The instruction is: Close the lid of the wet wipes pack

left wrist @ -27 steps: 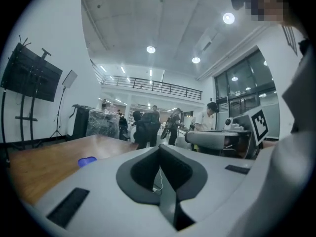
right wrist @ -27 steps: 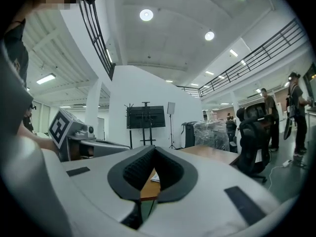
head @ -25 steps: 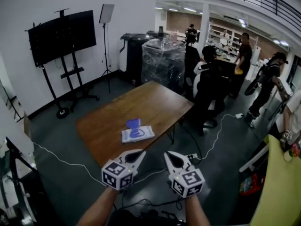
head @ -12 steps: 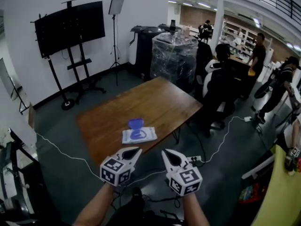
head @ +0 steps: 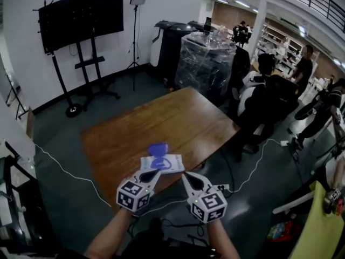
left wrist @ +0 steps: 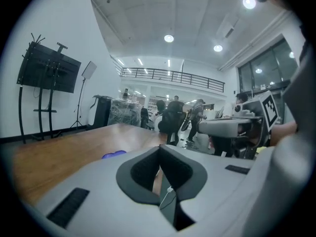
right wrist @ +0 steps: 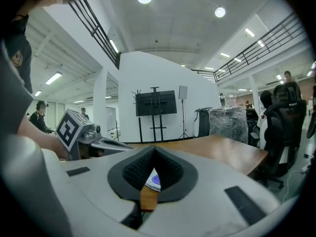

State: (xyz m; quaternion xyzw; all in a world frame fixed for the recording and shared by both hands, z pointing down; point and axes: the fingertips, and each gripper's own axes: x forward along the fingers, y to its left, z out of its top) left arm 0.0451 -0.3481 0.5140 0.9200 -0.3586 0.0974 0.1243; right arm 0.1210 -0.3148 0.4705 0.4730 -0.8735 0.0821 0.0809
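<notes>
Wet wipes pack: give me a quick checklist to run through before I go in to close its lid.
1. Lid already shut: not ok. The purple lid stands up from the wet wipes pack.
2. Pack lying flat on the table: ok. It sits close to the table's near edge.
3. The left tongs free: ok. They are shut with nothing between them.
4. The right tongs free: ok. They are shut and empty.
5. Tongs clear of the pack: cannot tell. In the head view both tips sit at its near edge.
</notes>
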